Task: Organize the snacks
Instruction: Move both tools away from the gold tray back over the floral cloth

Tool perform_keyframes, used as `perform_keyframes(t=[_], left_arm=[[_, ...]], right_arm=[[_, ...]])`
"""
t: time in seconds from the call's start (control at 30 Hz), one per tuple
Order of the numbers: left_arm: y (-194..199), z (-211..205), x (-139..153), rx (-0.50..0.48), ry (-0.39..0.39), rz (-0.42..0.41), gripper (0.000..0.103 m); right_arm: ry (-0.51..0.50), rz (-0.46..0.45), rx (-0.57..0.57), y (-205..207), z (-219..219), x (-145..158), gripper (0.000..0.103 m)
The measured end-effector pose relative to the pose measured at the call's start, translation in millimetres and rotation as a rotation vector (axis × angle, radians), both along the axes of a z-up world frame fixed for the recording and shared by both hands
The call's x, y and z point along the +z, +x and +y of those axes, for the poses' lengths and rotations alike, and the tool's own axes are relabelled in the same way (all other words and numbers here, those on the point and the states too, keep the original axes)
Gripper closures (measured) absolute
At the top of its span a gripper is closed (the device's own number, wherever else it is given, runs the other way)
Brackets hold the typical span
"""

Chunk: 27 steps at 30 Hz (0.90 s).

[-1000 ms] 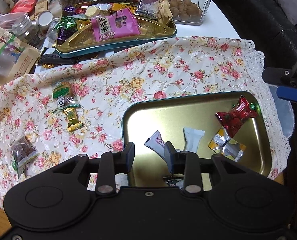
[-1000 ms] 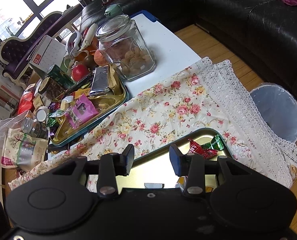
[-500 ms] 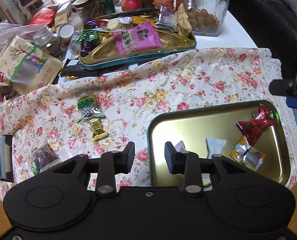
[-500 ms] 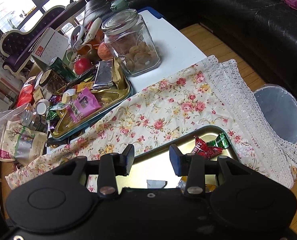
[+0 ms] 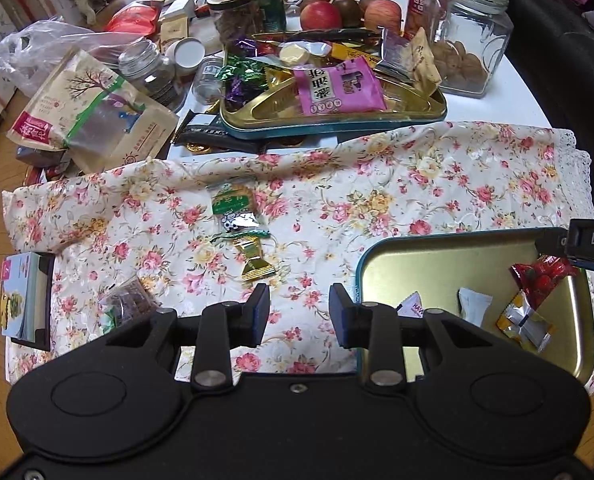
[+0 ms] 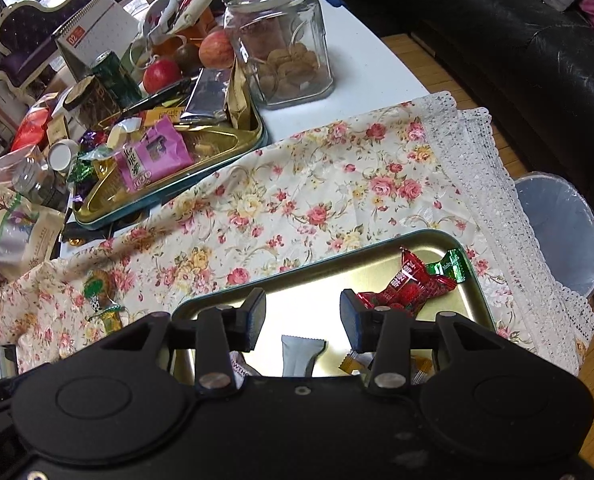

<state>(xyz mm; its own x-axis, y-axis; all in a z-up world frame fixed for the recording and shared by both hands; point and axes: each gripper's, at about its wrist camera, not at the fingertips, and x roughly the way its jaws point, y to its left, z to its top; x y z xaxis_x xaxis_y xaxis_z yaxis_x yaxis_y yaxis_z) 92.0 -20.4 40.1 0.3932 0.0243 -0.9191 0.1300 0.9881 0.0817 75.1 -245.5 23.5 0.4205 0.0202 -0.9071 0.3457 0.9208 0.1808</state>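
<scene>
- Left gripper (image 5: 299, 314): fingers apart, nothing between them; positioned above the floral cloth (image 5: 377, 184), just left of the near gold tray (image 5: 437, 252).
- Right gripper (image 6: 303, 320): fingers apart, holding nothing; positioned over the near gold tray (image 6: 317, 280).
- Near gold tray contents: red strawberry candy (image 5: 539, 280) at the far right; orange-and-silver packet (image 5: 525, 324) just beside it; white sachet (image 5: 473, 308) and a second white packet (image 5: 411, 306) toward the left, the latter partly hidden by a finger.
- Loose on the cloth, outside the tray: green-and-white candy (image 5: 233, 210) touching a gold-wrapped candy (image 5: 255, 258); a dark clear-wrapped snack (image 5: 127, 304) near the left finger.
- Far gold tray (image 5: 337, 124): heaped with snacks, a pink packet (image 5: 337, 88) on top.
- Glass jar (image 5: 471, 36) stands on the bench to the right of the far tray; contents appear to be nuts.
</scene>
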Motion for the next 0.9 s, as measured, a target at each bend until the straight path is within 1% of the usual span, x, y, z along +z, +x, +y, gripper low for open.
perform_keyframes(t=[0.13,0.23,0.4,0.53,0.7,0.8,0.9], left_arm=[[-1,9,6,-0.007,-0.016,-0.004,0.06],[0,18,11,0.003,-0.023,-0.018,0.06],[6,46,23,0.063,-0.071,-0.022,0.06],[8,68,32,0.103,-0.105,-0.034,0.06],[7,95,42,0.134,-0.137,-0.051,0.06],[7,111,44,0.148,-0.14,-0.059,0.06],[6,132,44,0.185,-0.137,-0.064,0.06]], right_arm=[[-0.013,-0.005,0.007,3,7,0,0.057],[-0.052,0.018,0.016,7,15,-6,0.056],[-0.101,0.054,0.025,15,28,-18,0.056],[-0.128,0.052,0.055,22,47,-19,0.056],[-0.108,0.048,0.105,34,81,-16,0.056],[-0.084,0.05,0.142,42,103,-15,0.056],[-0.08,0.056,0.171,49,127,-16,0.056]])
